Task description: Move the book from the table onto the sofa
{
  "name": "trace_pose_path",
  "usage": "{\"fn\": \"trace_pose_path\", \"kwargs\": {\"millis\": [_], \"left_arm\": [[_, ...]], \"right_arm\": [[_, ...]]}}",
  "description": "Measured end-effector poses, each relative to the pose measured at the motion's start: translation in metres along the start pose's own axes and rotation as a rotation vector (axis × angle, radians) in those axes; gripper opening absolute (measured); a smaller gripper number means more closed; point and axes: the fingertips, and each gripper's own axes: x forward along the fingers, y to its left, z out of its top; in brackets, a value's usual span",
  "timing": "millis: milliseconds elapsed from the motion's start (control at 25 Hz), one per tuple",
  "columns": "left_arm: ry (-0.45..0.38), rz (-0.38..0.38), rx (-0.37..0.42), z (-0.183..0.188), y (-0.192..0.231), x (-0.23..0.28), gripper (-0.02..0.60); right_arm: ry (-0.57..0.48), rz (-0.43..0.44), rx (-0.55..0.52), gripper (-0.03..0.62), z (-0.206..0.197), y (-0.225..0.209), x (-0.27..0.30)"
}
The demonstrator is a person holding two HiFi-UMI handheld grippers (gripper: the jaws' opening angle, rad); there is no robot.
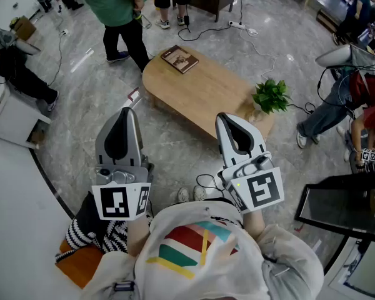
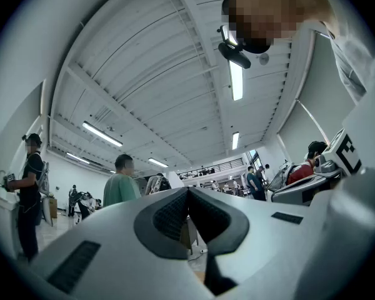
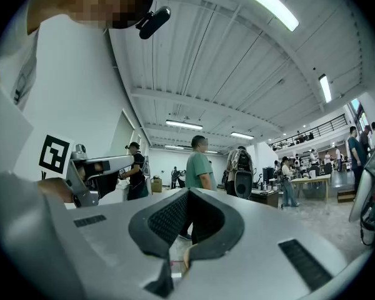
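Observation:
A brown book [image 1: 179,59] lies flat at the far left end of the oval wooden table [image 1: 206,95]. Both grippers are held close to my body, well short of the table and apart from the book. My left gripper [image 1: 126,111] is shut with nothing in it; in the left gripper view its tips [image 2: 188,192] meet and point slightly upward at the ceiling. Over on the right, the right gripper [image 1: 224,117] is also shut and empty, and its pads [image 3: 175,214] touch in the right gripper view. No sofa is clearly visible.
A potted green plant [image 1: 270,96] stands at the table's near right end. A person in a green shirt [image 1: 122,5] stands just beyond the book. Cables [image 1: 262,49] trail on the marble floor. An orange cushion [image 1: 81,264] and striped cloth [image 1: 90,233] lie at my lower left.

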Motion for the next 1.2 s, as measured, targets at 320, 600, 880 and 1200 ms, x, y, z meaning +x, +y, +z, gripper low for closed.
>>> {"fn": "trace_pose_path", "kwargs": {"millis": [320, 600, 880, 1200], "left_arm": [[0.007, 0.005, 0.01, 0.001, -0.008, -0.001, 0.007], [0.011, 0.026, 0.042, 0.003, -0.019, 0.0, 0.007], [0.029, 0.041, 0.054, -0.005, -0.034, -0.003, 0.008], [0.033, -0.007, 0.024, -0.034, -0.019, 0.036, 0.006]], "right_arm": [[-0.015, 0.016, 0.016, 0.014, 0.0, -0.004, -0.004], [-0.071, 0.036, 0.074, 0.014, 0.002, -0.017, -0.017], [-0.043, 0.037, 0.176, 0.014, -0.026, -0.035, -0.027], [0.017, 0.021, 0.183, 0.014, -0.048, -0.052, 0.007]]}}
